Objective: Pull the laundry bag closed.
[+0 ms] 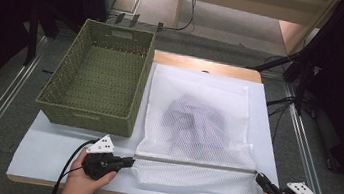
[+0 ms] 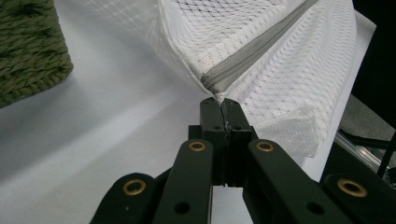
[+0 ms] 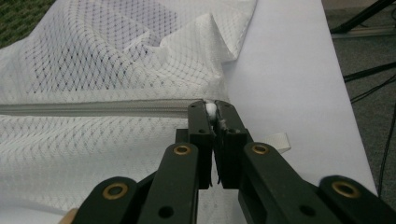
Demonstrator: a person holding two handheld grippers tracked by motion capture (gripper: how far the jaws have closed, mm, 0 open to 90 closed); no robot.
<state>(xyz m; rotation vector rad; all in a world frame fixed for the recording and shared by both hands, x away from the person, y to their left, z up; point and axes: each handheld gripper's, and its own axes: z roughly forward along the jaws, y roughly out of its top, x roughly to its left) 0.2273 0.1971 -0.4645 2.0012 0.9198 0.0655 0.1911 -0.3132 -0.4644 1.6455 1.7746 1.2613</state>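
Lying near the middle of the table (image 1: 52, 147), right of the basket (image 1: 96, 82), the soft, light mesh bag (image 1: 198, 115) looks floppy. The left gripper (image 1: 127, 160) pinches the zipper (image 1: 196, 164) end; the right gripper (image 1: 259, 177) pinches its pull. Hold both ends tight.
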